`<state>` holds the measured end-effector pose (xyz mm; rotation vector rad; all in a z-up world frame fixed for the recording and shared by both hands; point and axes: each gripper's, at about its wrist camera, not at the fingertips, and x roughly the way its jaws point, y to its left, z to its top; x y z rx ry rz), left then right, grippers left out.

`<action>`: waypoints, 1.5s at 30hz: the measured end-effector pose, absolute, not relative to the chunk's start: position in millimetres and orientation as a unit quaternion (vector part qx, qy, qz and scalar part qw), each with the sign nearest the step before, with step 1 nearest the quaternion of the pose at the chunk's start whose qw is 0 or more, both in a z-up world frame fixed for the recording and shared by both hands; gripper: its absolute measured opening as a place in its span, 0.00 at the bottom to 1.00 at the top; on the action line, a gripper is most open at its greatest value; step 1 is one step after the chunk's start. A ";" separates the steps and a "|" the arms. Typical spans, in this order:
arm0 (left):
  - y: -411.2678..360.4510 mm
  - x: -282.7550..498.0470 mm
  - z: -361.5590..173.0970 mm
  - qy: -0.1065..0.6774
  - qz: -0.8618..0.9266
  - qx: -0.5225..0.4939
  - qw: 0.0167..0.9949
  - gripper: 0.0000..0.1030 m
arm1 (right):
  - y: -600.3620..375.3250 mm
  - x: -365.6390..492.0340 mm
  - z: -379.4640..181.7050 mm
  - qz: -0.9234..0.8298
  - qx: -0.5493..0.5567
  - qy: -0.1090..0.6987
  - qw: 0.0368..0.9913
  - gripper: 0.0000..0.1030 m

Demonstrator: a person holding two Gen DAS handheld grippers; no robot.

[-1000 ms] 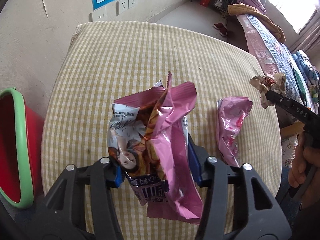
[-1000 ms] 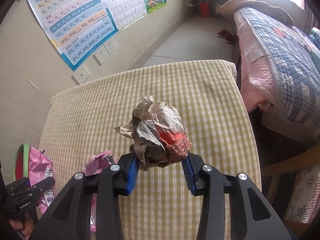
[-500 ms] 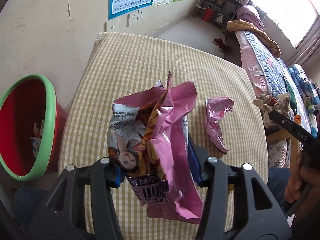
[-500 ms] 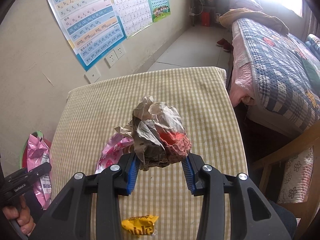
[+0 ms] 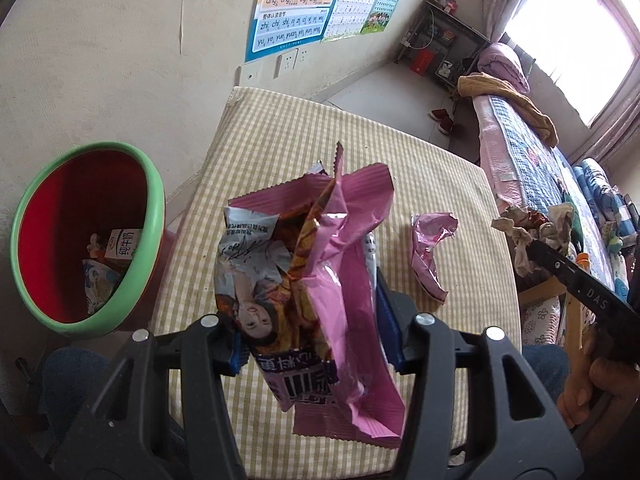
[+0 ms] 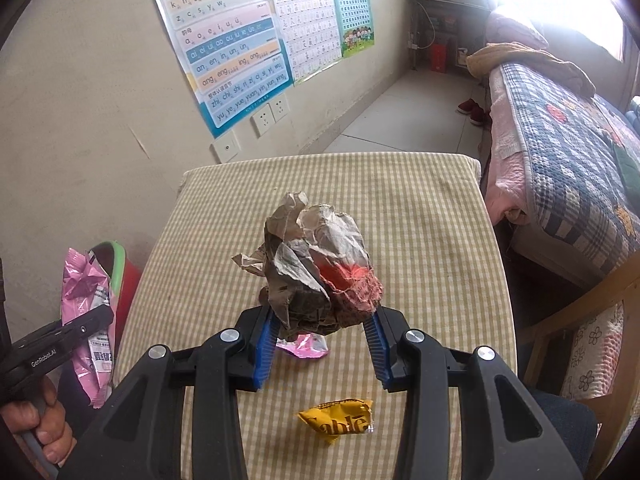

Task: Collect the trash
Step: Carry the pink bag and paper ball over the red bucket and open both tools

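Note:
My left gripper [image 5: 312, 344] is shut on a pink snack bag [image 5: 316, 280] and holds it above the table's near left part; it also shows in the right wrist view [image 6: 86, 312]. My right gripper [image 6: 320, 344] is shut on a crumpled brown paper wad [image 6: 316, 272], held above the table; the wad also shows in the left wrist view [image 5: 524, 228]. A red bin with a green rim [image 5: 156, 216] stands on the floor left of the table and holds a milk carton [image 5: 122, 246]. A second pink wrapper [image 5: 430, 248] and a yellow packet [image 6: 340, 420] lie on the table.
The table has a yellow checked cloth [image 6: 420, 208]. The wall with posters [image 6: 232, 52] is behind it. A bed with a quilt [image 6: 568, 160] stands to the right, and a wooden chair [image 6: 580, 320] is at the table's right side.
Both grippers have drawn back and risen with their loads. The red bin has come fully into the left wrist view. The yellow packet now shows whole below the right gripper.

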<state>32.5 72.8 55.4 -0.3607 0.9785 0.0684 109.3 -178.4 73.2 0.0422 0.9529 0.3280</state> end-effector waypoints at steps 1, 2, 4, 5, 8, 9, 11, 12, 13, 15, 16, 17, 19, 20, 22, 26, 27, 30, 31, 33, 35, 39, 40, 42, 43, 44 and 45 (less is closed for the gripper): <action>75.9 30.3 57.3 0.464 0.034 -0.175 0.868 0.48 | -173.0 107.9 75.7 0.161 0.017 0.454 0.876 0.37; 79.0 28.3 58.1 0.462 0.035 -0.177 0.868 0.48 | -167.6 106.6 77.6 0.165 0.013 0.452 0.876 0.37; 85.8 24.8 59.4 0.458 0.039 -0.184 0.869 0.48 | -155.7 104.2 79.4 0.176 0.006 0.451 0.875 0.37; 90.0 22.9 59.5 0.457 0.041 -0.188 0.869 0.48 | -149.6 103.0 79.8 0.180 0.002 0.452 0.874 0.37; 103.2 16.9 58.5 0.454 0.049 -0.197 0.868 0.48 | -129.6 100.5 79.7 0.195 -0.010 0.454 0.869 0.37; 108.5 14.9 58.2 0.453 0.052 -0.200 0.868 0.48 | -122.1 99.5 79.8 0.201 -0.014 0.454 0.868 0.37; 120.1 9.8 57.2 0.450 0.060 -0.207 0.867 0.48 | -106.0 97.6 79.9 0.212 -0.022 0.453 0.865 0.37; 126.4 6.7 56.5 0.449 0.065 -0.211 0.866 0.48 | -98.7 97.1 79.8 0.217 -0.026 0.453 0.864 0.37; 132.6 4.1 56.0 0.447 0.069 -0.215 0.865 0.48 | -91.0 96.6 79.4 0.223 -0.029 0.454 0.862 0.37; 146.2 -2.1 54.2 0.445 0.080 -0.224 0.864 0.48 | -74.8 94.8 78.9 0.234 -0.037 0.454 0.859 0.37; 153.0 -5.5 53.3 0.444 0.085 -0.228 0.862 0.48 | -67.4 94.1 78.7 0.239 -0.041 0.454 0.857 0.37; 159.5 -8.7 52.3 0.443 0.090 -0.232 0.861 0.48 | -59.5 93.2 78.4 0.244 -0.045 0.454 0.856 0.37; 172.2 -14.9 50.6 0.441 0.100 -0.239 0.859 0.48 | -44.4 91.9 77.8 0.254 -0.053 0.454 0.852 0.37; 178.7 -18.0 49.7 0.440 0.105 -0.243 0.858 0.48 | -38.5 92.0 77.5 0.259 -0.056 0.454 0.851 0.37; 191.1 -23.4 48.6 0.438 0.115 -0.250 0.856 0.48 | -25.7 90.7 76.9 0.268 -0.061 0.454 0.847 0.37; 213.9 -34.2 48.3 0.432 0.133 -0.261 0.853 0.48 | 1.0 86.6 76.3 0.288 -0.070 0.452 0.841 0.38; 219.6 -36.5 48.1 0.430 0.136 -0.265 0.852 0.48 | 7.8 85.5 76.3 0.292 -0.072 0.452 0.840 0.38; 234.1 -41.9 48.4 0.425 0.147 -0.272 0.851 0.48 | 28.0 82.9 75.9 0.308 -0.079 0.452 0.834 0.38; 238.3 -43.4 48.6 0.423 0.150 -0.274 0.851 0.48 | 35.0 82.7 75.9 0.313 -0.082 0.452 0.832 0.38; 246.1 -45.8 48.4 0.421 0.155 -0.277 0.850 0.48 | 48.0 81.4 76.0 0.322 -0.086 0.451 0.828 0.38; 253.8 -48.2 48.2 0.419 0.159 -0.280 0.849 0.48 | 61.0 80.4 76.3 0.330 -0.090 0.450 0.825 0.38; 270.6 -51.5 48.4 0.413 0.167 -0.286 0.848 0.48 | 84.4 80.4 75.7 0.344 -0.097 0.449 0.819 0.38; 274.2 -51.7 48.9 0.412 0.169 -0.287 0.848 0.48 | 89.9 80.0 75.5 0.348 -0.099 0.449 0.817 0.38; 282.8 -52.2 49.9 0.409 0.172 -0.289 0.848 0.48 | 101.3 78.7 75.3 0.355 -0.103 0.448 0.814 0.38; 286.5 -52.6 50.3 0.408 0.174 -0.289 0.848 0.48 | 107.2 78.8 75.2 0.358 -0.104 0.447 0.813 0.38; 289.7 -52.4 50.8 0.407 0.175 -0.290 0.848 0.48 | 112.7 78.5 75.0 0.362 -0.106 0.447 0.811 0.38; 293.1 -52.0 51.1 0.406 0.177 -0.289 0.848 0.48 | 118.3 77.7 74.9 0.365 -0.108 0.446 0.810 0.38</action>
